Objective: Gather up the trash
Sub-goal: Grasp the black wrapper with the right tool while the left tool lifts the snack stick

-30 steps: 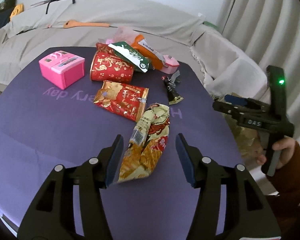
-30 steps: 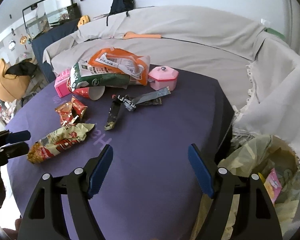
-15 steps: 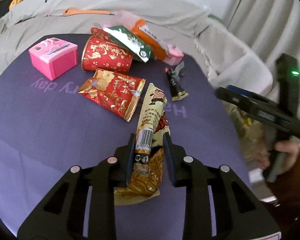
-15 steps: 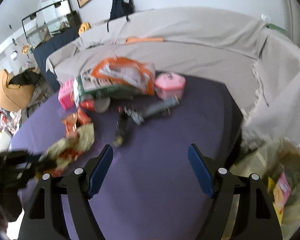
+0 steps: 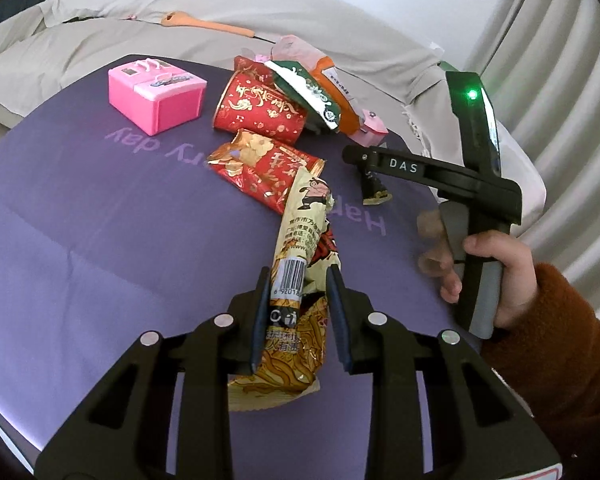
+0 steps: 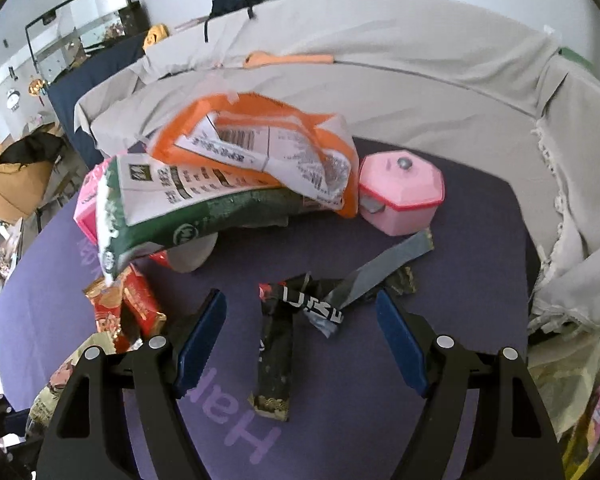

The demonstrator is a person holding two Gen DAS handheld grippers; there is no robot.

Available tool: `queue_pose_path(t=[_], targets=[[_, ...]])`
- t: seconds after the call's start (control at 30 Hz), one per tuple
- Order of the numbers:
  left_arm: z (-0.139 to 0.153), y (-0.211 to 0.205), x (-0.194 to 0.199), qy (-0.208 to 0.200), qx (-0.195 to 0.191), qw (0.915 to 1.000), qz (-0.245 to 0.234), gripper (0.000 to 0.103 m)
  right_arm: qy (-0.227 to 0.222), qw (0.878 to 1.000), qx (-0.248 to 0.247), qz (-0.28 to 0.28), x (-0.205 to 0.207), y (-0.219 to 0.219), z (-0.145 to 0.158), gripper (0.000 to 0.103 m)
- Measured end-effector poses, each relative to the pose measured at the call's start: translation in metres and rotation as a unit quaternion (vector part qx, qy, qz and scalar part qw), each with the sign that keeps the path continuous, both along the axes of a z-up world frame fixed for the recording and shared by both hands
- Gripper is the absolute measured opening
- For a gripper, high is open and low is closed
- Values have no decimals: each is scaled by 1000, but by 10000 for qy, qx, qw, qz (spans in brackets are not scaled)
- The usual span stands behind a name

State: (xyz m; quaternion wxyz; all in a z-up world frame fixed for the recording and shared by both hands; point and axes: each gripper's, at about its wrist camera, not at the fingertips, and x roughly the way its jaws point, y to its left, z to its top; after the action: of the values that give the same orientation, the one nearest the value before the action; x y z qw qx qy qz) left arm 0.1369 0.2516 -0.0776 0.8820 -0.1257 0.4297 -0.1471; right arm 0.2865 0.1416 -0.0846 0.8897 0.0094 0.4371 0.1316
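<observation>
My left gripper (image 5: 298, 280) is shut on a yellow snack wrapper (image 5: 306, 216), its pads pressing the crumpled near half while the far end rests on a red foil wrapper (image 5: 260, 168). My right gripper (image 6: 300, 300) is open and hovers just above a black wrapper strip (image 6: 276, 352) and a silver strip (image 6: 392, 258), touching neither. In the left wrist view the right gripper (image 5: 356, 154) reaches in from the right, held by a hand in an orange sleeve. Behind lie a red paper cup (image 5: 260, 110), a green bag (image 6: 188, 216) and an orange bag (image 6: 260, 136).
A purple cloth (image 5: 80, 220) covers the round table. A pink toy box (image 5: 156, 96) stands at the far left, a pink lidded pot (image 6: 400, 196) beside the bags. A yellowish trash bag (image 6: 572, 380) hangs off the right edge. A covered sofa (image 6: 380, 92) curves behind.
The left jaws closed on the yellow wrapper, squeezing it narrow. The right gripper swung in over the table from the trash bag side to above the black wrappers.
</observation>
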Motion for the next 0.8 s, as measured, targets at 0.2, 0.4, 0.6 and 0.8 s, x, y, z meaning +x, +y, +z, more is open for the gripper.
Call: queue_pose_path(t=[0.2, 0.4, 0.6, 0.8], targets=[[-5, -1, 3, 96, -56, 9999, 37, 29, 316, 9994, 14, 147, -6, -15, -11, 41], [-9, -3, 6, 204, -167, 9996, 40, 36, 397, 9982, -11, 439, -28, -37, -13, 18], [-2, -7, 7, 167, -106, 9998, -58, 42, 325, 9985, 136, 418, -54, -58, -5, 16], [1, -9, 16, 283, -4, 9996, 26, 42, 68, 9985, 189, 510, -74, -65, 15, 16]])
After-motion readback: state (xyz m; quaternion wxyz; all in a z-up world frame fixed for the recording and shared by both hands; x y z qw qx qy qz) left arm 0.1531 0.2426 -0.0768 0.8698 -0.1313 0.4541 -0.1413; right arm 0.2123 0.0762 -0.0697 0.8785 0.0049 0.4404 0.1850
